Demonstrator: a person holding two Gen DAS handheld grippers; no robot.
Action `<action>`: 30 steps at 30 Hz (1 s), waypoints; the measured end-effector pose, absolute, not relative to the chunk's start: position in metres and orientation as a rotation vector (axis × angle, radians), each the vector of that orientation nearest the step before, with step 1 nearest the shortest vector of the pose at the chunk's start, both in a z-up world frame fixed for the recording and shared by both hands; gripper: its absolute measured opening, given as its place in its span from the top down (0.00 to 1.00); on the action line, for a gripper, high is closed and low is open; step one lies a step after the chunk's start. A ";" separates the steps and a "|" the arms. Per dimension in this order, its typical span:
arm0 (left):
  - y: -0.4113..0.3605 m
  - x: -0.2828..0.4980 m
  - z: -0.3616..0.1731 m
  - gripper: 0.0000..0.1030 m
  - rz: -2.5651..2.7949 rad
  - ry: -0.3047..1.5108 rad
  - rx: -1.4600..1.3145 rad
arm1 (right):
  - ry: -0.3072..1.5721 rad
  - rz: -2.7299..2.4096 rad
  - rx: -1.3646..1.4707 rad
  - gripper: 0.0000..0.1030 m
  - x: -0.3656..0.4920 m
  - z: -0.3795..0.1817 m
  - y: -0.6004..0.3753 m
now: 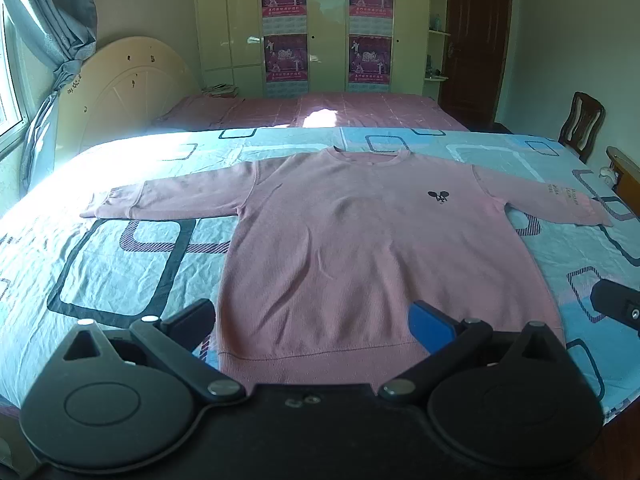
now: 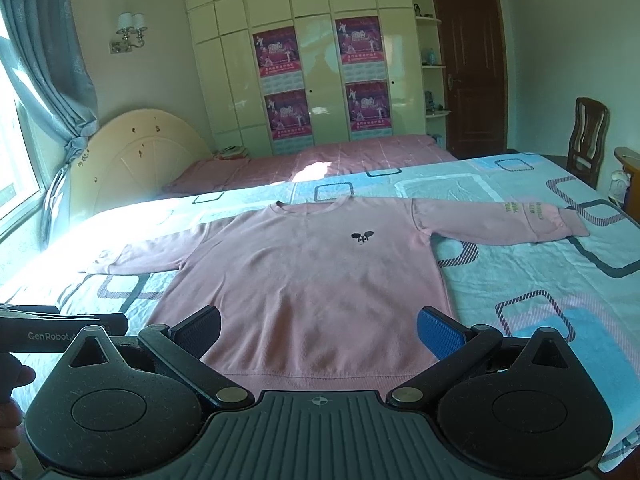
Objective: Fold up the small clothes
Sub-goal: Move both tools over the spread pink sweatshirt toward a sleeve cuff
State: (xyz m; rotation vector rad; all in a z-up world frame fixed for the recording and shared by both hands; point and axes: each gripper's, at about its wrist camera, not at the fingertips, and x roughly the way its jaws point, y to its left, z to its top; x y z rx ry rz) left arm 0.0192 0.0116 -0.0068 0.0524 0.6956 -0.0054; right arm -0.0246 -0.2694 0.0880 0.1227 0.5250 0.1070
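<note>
**A:** Pink long-sleeved knit sweatshirt (image 1: pixel 360 248) with the small black mouse emblem (image 1: pixel 439 196) — from the left wrist view it lies flat and face up on the pale blue bedsheet with dark square outlines (image 1: pixel 120 272), neck towards the far side, both sleeves spread wide. The left gripper (image 1: pixel 312 326) hangs just above the near hem, its black and blue fingers spread fully apart and holding nothing.

**B:** So nothing is folded yet. Where would you take hold?

**A:** I would judge the left sleeve cuff (image 1: pixel 102 204) the best start: pinch it near the end, lift only a little, and lay it across the chest so the body stays unwrinkled.

**B:** And from the right wrist view?

**A:** Same sweatshirt, with the hem just ahead of the right gripper (image 2: pixel 318 330), whose fingers also stand wide apart and empty. The right sleeve (image 2: pixel 500 220) with its printed lettering reaches out over the sheet, lying flat. The black handle of the other gripper (image 2: pixel 60 330) shows at the left edge.

**B:** Any risk?

**A:** Probably catching the sheet along with the knit — so close on the cuff edge alone, and mirror the two sleeves before folding the hem up.
</note>
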 end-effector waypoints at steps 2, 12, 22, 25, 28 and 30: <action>0.014 0.023 -0.007 0.00 -0.004 0.703 0.046 | 0.528 0.108 0.136 0.00 -0.022 0.087 -0.270; 0.017 0.038 -0.010 0.00 -0.014 0.735 0.014 | 0.566 0.086 0.144 0.00 -0.003 0.081 -0.275; 0.015 0.071 -0.024 0.00 0.030 0.755 0.053 | 0.581 0.057 0.179 0.00 0.024 0.071 -0.294; 0.016 0.083 -0.029 0.00 0.033 0.767 0.044 | 0.596 0.040 0.170 0.00 0.035 0.068 -0.299; 0.016 0.094 -0.032 0.00 0.030 0.761 0.028 | 0.593 0.032 0.174 0.00 0.047 0.064 -0.305; 0.016 0.102 -0.033 0.00 0.038 0.756 0.029 | 0.596 0.033 0.185 0.00 0.057 0.061 -0.311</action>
